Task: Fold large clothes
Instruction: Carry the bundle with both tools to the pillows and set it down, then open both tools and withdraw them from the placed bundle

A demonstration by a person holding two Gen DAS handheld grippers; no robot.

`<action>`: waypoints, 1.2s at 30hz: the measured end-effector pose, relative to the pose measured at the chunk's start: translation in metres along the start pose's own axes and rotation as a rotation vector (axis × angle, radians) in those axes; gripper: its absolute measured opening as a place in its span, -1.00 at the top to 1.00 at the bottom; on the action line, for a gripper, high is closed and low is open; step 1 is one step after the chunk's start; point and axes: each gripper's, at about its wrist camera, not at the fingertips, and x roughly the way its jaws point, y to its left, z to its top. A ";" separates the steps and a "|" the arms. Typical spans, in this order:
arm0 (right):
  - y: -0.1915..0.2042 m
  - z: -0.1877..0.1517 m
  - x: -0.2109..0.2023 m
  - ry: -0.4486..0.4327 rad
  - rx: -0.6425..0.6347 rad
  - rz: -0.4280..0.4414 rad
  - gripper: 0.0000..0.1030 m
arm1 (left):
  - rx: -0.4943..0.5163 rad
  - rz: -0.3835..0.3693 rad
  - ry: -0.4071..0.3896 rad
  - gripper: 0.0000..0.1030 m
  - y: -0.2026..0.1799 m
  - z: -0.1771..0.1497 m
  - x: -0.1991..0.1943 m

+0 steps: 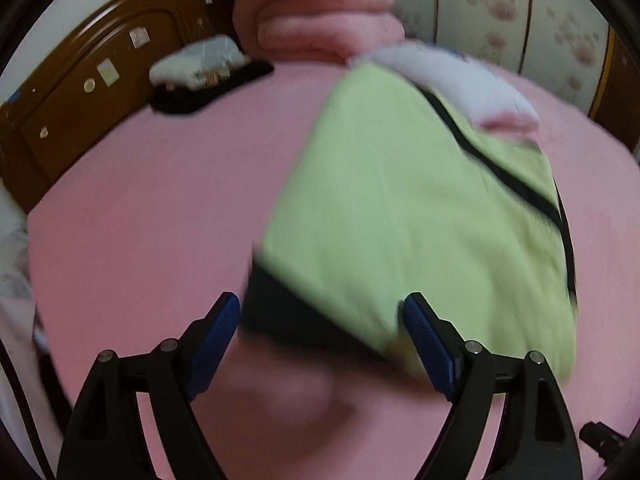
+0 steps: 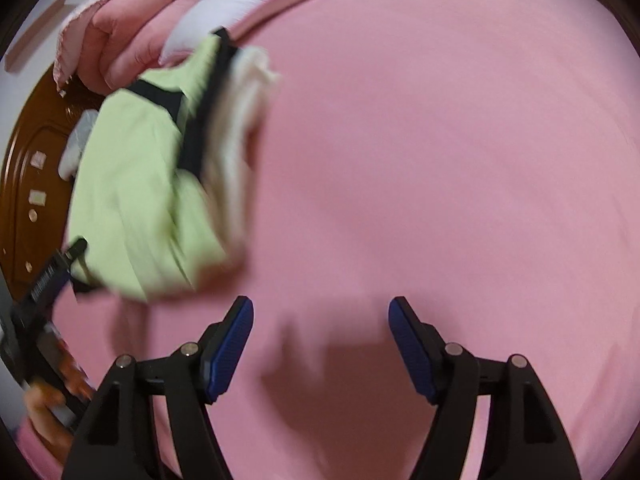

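Note:
A folded light-green garment (image 1: 404,208) with black trim lies on the pink bed sheet (image 1: 160,208). My left gripper (image 1: 322,316) is open just over its near black-edged corner, which shows blurred between the blue pads without either pad pressing on it. In the right wrist view the same garment (image 2: 132,184) lies at the left, with white fabric (image 2: 244,120) along its right side. My right gripper (image 2: 320,320) is open over the bare sheet (image 2: 440,160), to the right of the garment, with nothing between its fingers. Part of the left gripper (image 2: 74,252) reaches the garment's lower left edge.
A rolled pink quilt (image 1: 320,12) and a white pillow (image 1: 460,80) lie beyond the garment. A dark wooden headboard (image 1: 80,92) runs along the left, with a black item and a white bag (image 1: 196,64) on the bed beside it. A hand (image 2: 44,408) holds the left tool.

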 end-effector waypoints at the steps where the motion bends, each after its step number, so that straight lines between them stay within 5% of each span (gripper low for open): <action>1: -0.016 -0.020 -0.009 0.014 0.008 -0.012 -0.36 | 0.003 0.007 0.046 -0.60 -0.004 -0.015 -0.004; 10: -0.139 -0.156 -0.086 0.115 0.194 -0.070 -0.36 | 0.073 0.111 0.318 -0.60 -0.063 -0.155 -0.088; 18: -0.221 -0.213 -0.169 0.080 0.161 -0.191 -0.37 | 0.059 -0.044 0.357 -0.60 -0.136 -0.259 -0.214; 22: -0.261 -0.224 -0.212 0.062 0.177 -0.248 -0.37 | 0.095 -0.185 0.371 -0.60 -0.169 -0.295 -0.261; 29: -0.321 -0.220 -0.322 -0.170 0.272 -0.299 -0.37 | 0.324 -0.230 0.228 -0.60 -0.227 -0.283 -0.317; 36: -0.317 -0.203 -0.411 -0.251 0.062 -0.440 -0.37 | 0.440 -0.332 0.091 -0.61 -0.261 -0.235 -0.391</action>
